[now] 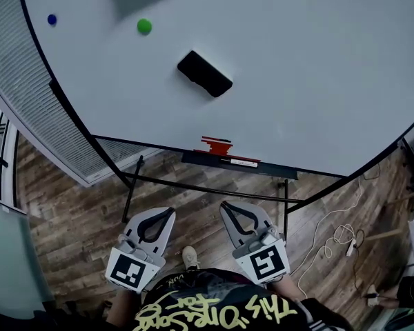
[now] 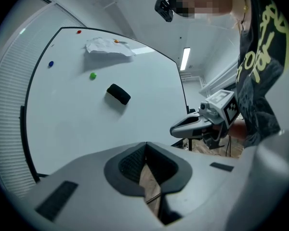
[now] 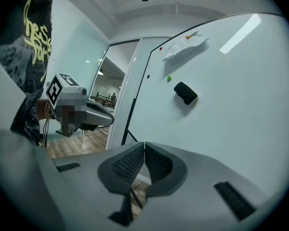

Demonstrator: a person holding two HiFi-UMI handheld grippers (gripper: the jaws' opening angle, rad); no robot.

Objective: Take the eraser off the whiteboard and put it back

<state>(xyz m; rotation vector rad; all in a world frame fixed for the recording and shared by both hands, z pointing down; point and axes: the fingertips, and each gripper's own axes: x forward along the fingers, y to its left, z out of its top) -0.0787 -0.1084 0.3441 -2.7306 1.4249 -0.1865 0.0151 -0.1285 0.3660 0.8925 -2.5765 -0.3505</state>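
Note:
A black eraser point(image 1: 205, 74) clings to the whiteboard point(image 1: 317, 67), near its middle; it also shows in the left gripper view as the eraser point(image 2: 118, 94) and in the right gripper view as the eraser point(image 3: 185, 93). My left gripper point(image 1: 167, 213) and right gripper point(image 1: 226, 207) hang side by side over the wooden floor, well short of the board. Both are shut with nothing between their jaws, the tips meeting in the left gripper point(image 2: 145, 146) and the right gripper point(image 3: 144, 146).
A tray point(image 1: 238, 161) with a red marker and a white marker runs along the board's lower edge. A green magnet point(image 1: 144, 26) and a blue magnet point(image 1: 52, 19) stick to the board. A sheet of paper point(image 2: 109, 47) is pinned near its top. A cable point(image 1: 331, 233) lies on the floor at right.

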